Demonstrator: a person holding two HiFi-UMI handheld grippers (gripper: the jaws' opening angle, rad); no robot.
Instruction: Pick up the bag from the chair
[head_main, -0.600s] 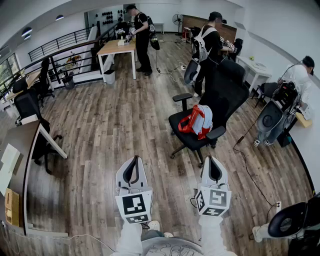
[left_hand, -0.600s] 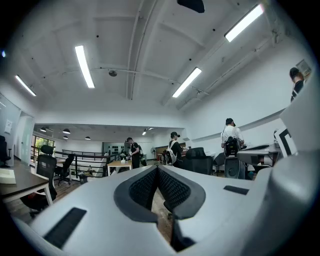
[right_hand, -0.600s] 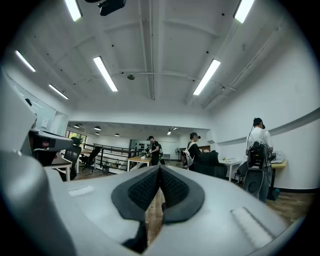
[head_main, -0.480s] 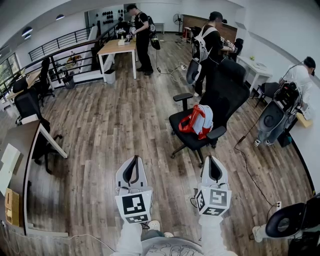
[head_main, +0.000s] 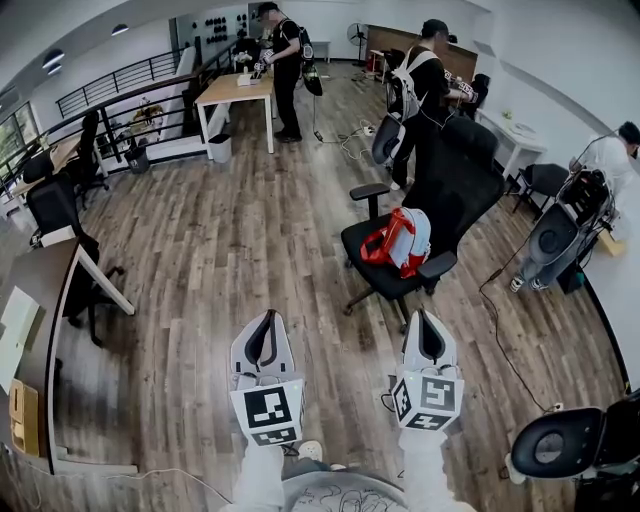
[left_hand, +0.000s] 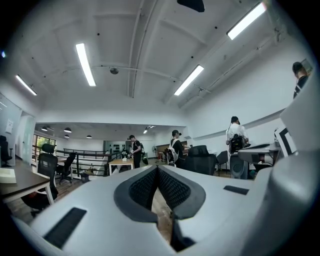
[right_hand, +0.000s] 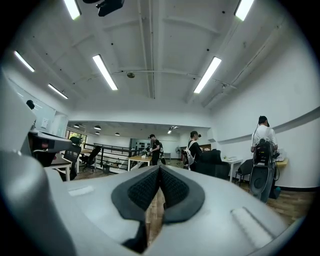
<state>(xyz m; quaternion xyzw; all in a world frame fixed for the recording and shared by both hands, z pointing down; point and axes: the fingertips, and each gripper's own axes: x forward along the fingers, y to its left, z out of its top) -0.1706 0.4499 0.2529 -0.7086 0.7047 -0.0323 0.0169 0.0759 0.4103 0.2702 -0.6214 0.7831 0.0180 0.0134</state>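
Note:
A red, white and grey bag (head_main: 399, 240) lies on the seat of a black office chair (head_main: 441, 190) in the head view, right of centre. Both grippers are held low in front of me, well short of the chair. My left gripper (head_main: 270, 317) points forward over bare wood floor, its jaws meeting at the tip with nothing between them. My right gripper (head_main: 421, 317) is nearer the chair, just below its wheeled base, and is also shut and empty. In the left gripper view (left_hand: 157, 169) and the right gripper view (right_hand: 160, 169) the ribbed pads touch at the tips.
Two people (head_main: 424, 92) stand beyond the chair, one by a wooden table (head_main: 233, 92). Another person with equipment (head_main: 563, 225) is at the right wall. A desk (head_main: 42, 300) and black chairs (head_main: 55, 208) line the left. A cable (head_main: 497, 332) crosses the floor; a black stool (head_main: 557, 444) is at bottom right.
The view has drifted slightly, so the chair and bag sit a touch further right and lower. The stool at bottom right moved left. Both grippers keep the same pose.

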